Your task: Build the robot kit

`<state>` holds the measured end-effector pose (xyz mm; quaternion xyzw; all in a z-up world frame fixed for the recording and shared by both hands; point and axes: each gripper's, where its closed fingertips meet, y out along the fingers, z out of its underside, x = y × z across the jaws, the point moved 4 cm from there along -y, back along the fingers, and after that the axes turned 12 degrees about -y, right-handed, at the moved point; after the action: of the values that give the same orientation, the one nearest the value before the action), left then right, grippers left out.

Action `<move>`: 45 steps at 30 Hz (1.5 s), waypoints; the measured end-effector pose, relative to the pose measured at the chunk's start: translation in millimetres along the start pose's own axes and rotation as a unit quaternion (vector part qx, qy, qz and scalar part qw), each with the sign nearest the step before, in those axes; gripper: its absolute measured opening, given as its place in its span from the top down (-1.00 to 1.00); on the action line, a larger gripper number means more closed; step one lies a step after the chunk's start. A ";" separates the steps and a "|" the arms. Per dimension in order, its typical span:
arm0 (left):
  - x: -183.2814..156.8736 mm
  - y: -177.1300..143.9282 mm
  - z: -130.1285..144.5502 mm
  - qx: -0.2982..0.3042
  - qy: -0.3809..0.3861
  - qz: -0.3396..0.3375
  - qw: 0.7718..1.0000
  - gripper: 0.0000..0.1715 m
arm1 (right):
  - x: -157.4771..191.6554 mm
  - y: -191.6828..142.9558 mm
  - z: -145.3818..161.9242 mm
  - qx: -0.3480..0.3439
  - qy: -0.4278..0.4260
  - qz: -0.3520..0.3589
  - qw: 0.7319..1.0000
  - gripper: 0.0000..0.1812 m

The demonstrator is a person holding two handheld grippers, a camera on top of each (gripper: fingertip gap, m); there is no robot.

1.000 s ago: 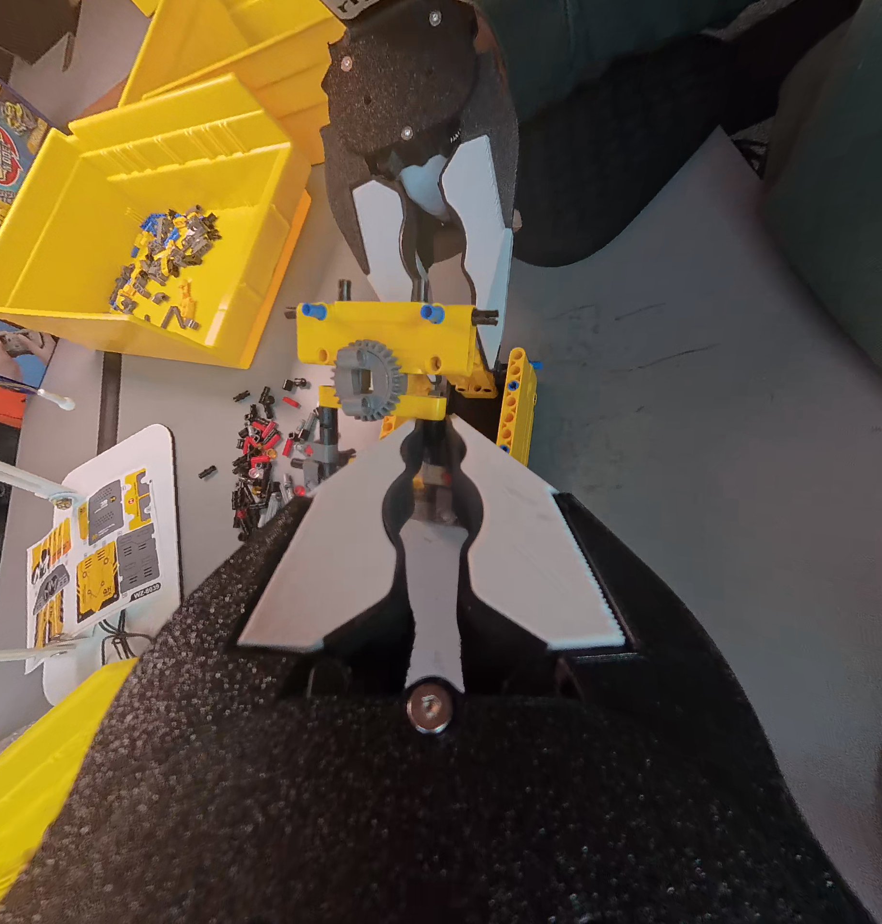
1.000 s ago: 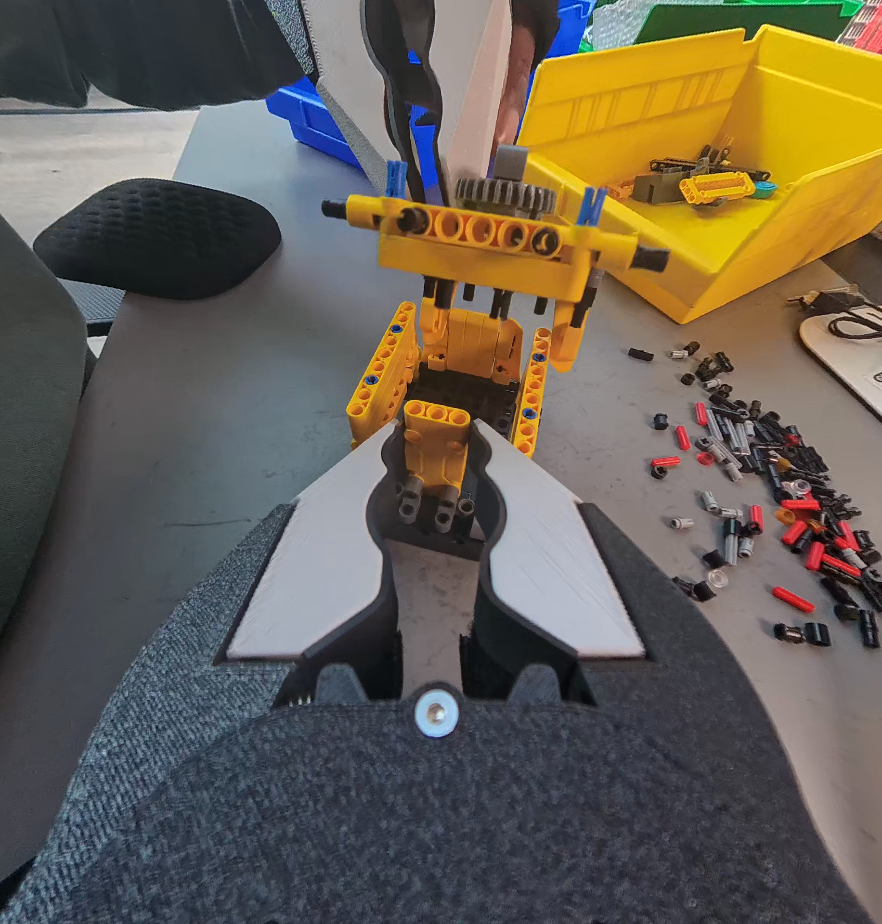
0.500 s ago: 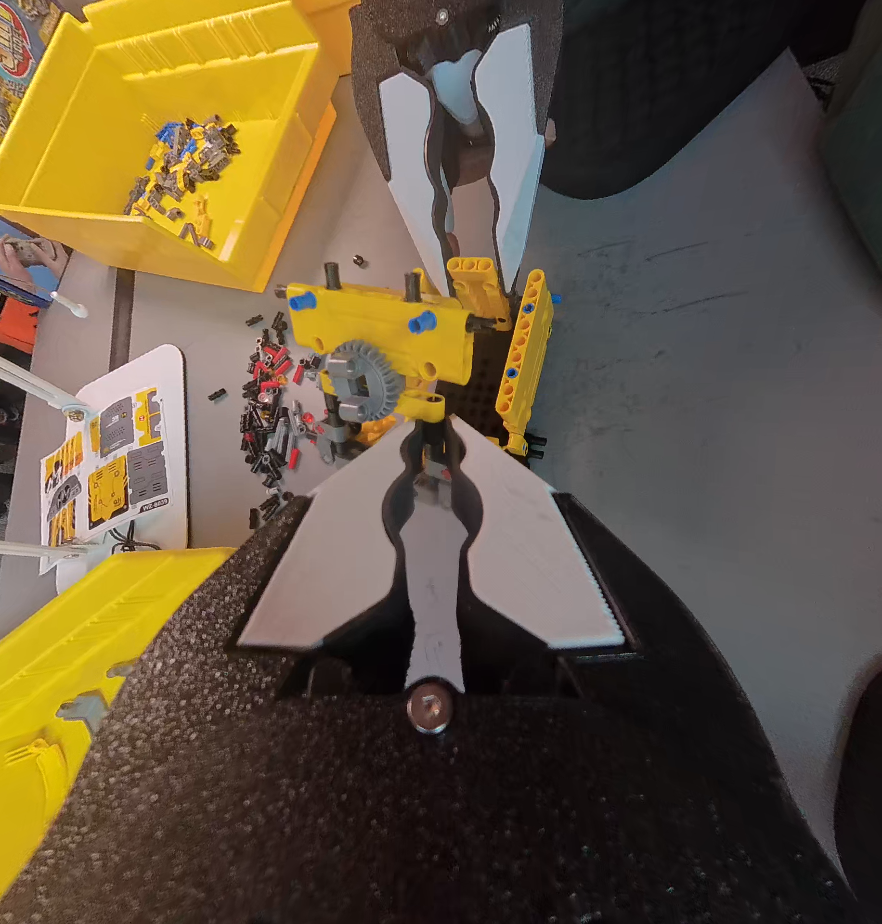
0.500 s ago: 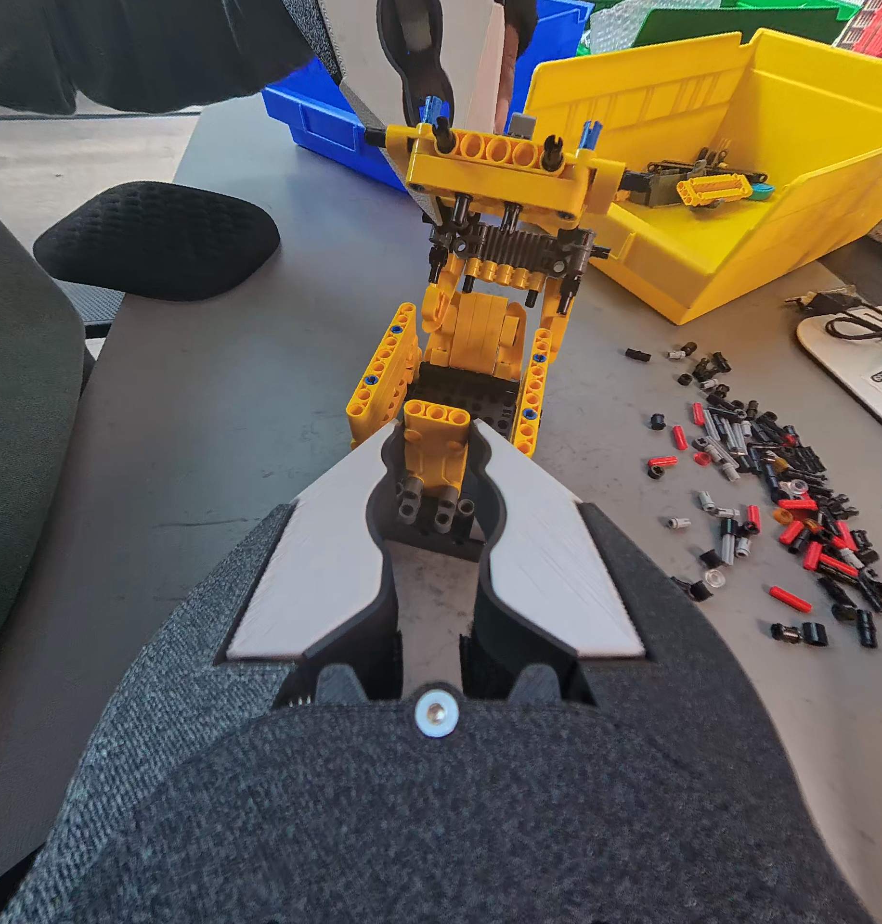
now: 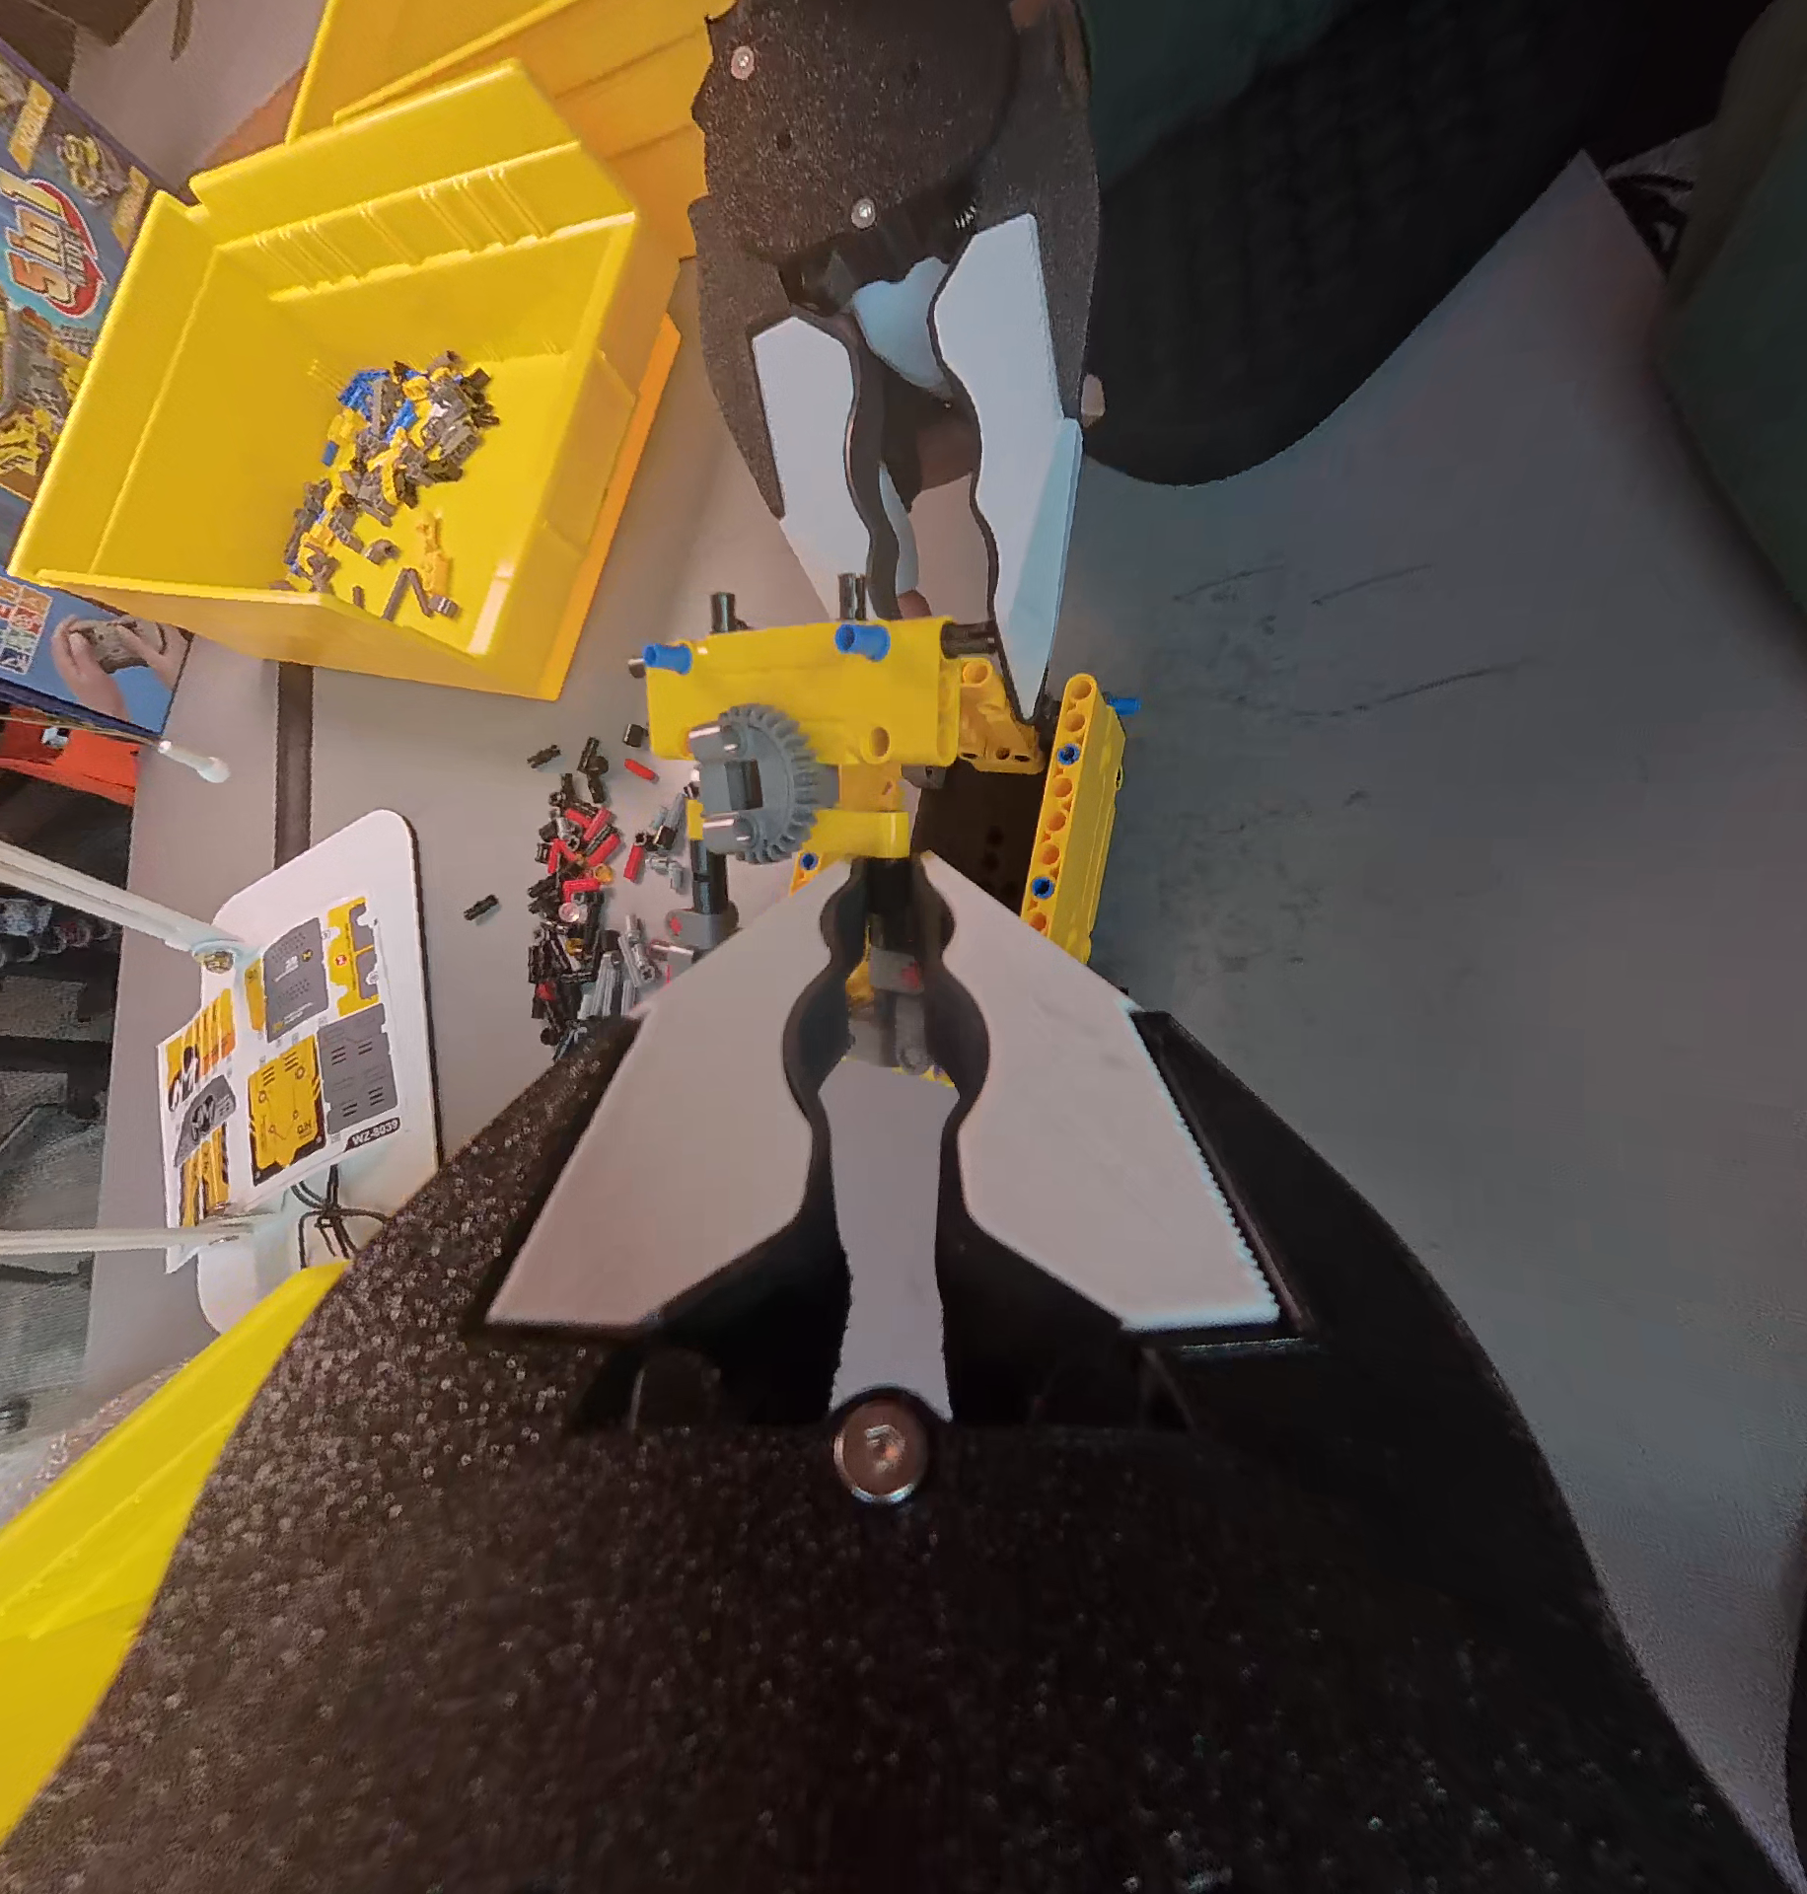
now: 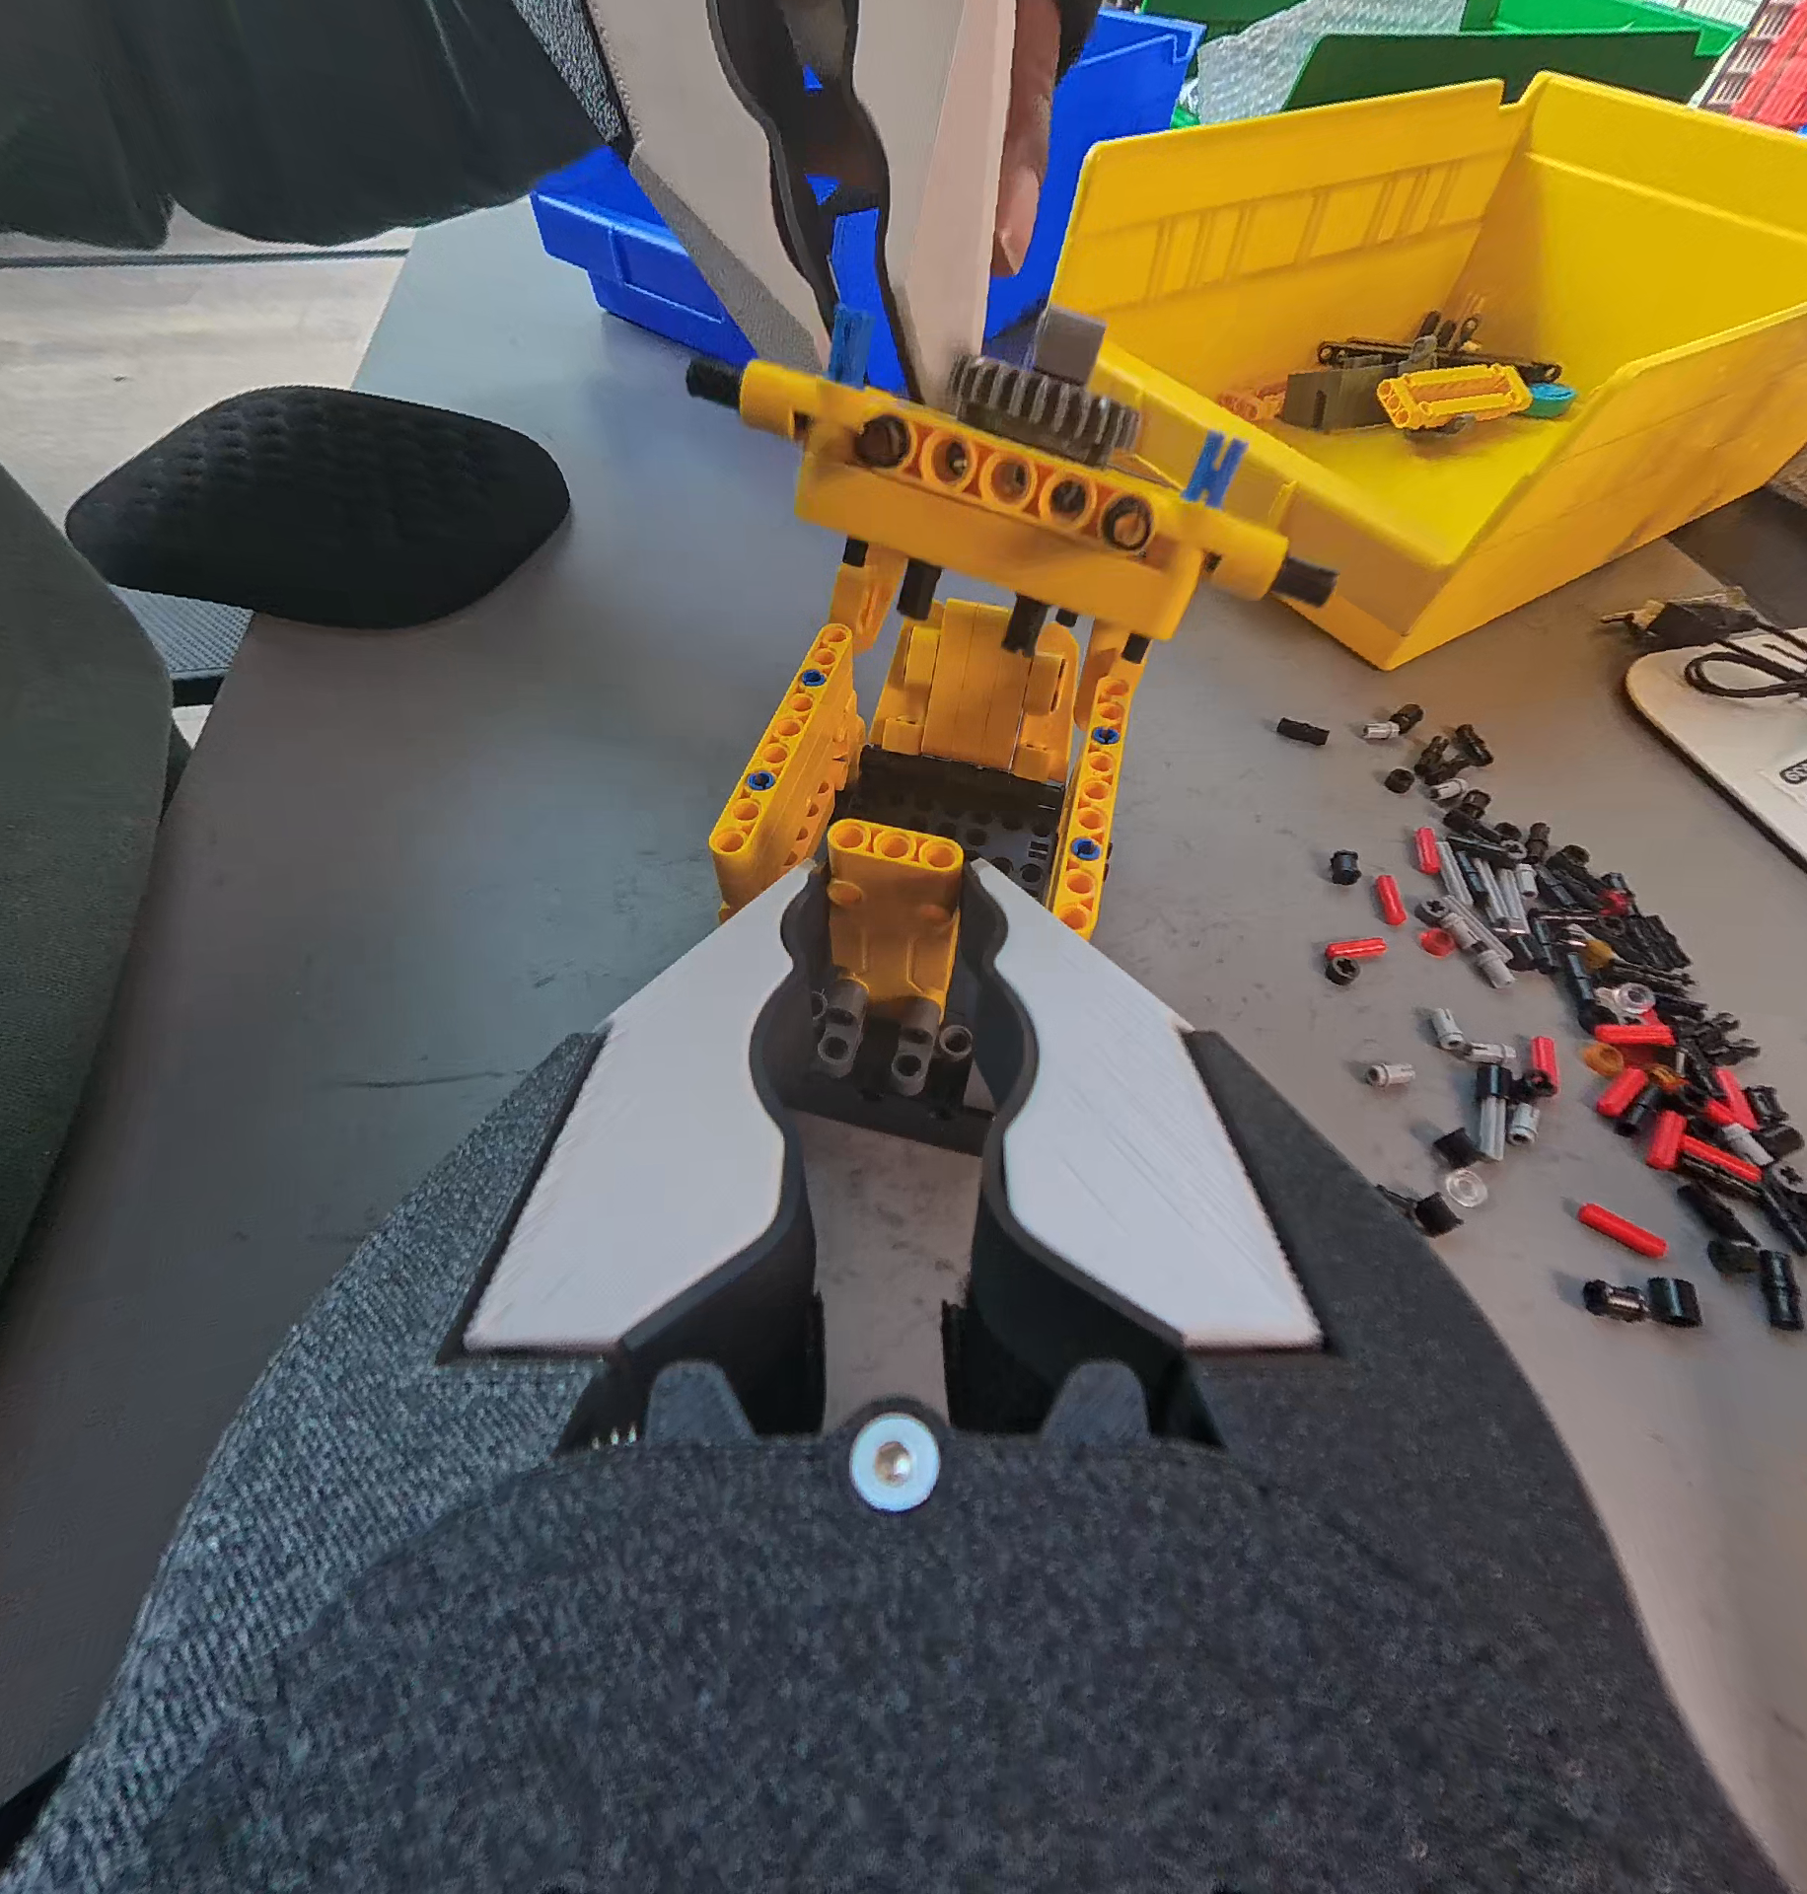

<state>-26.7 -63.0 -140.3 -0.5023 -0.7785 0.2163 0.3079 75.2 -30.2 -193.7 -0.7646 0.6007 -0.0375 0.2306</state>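
Note:
My left gripper is shut on a yellow brick sub-assembly with a grey gear and blue pins. It holds the sub-assembly in the air over a yellow and black brick model on the grey table. In the right wrist view the sub-assembly tilts down to the right above the model's seat. My right gripper is shut on the yellow column at the model's near end. The left gripper's fingers come down from the top of that view.
A yellow bin with a few parts stands behind right, a blue bin behind. Loose black, red and grey pins lie right of the model. An instruction sheet lies on a white board. A black chair armrest is at the left. There is about 7 cm between the tips of the two grippers.
The left gripper has turned and shifted the gear sub-assembly above the model: level, then tipped back, now slanted down to the right. The right gripper has kept its hold.

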 end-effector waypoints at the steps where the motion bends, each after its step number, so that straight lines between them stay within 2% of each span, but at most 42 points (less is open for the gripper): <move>1: -0.9 2.6 0.8 0.006 0.011 -0.004 1.000 0.92 | 0.1 0.1 0.0 0.000 0.000 0.001 1.000 0.74; 9: -13.0 18.2 1.2 0.026 0.109 -0.044 0.993 0.92 | -0.7 -1.6 1.3 0.001 0.003 0.004 1.000 0.73; 13: -18.0 20.7 -0.7 0.026 0.135 -0.041 0.990 0.92 | -0.2 -4.9 1.4 0.003 -0.002 0.007 1.000 0.73; 26: -18.6 26.0 -3.3 0.004 0.142 -0.050 0.989 0.92 | 1.4 -6.2 1.8 0.000 -0.001 0.007 1.000 0.74; 34: -16.7 26.9 2.4 0.020 0.122 -0.044 0.991 0.92 | 1.1 -6.3 2.0 -0.001 -0.001 0.008 1.000 0.74; 45: -18.7 25.4 -0.8 0.070 0.136 -0.030 0.988 0.92 | 1.3 -5.9 1.9 0.000 0.000 0.011 1.000 0.74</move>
<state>-3.9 -69.9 -161.0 -0.4804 -0.7271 0.1906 0.4519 81.5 -29.8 -193.3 -0.7580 0.6089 -0.0348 0.2311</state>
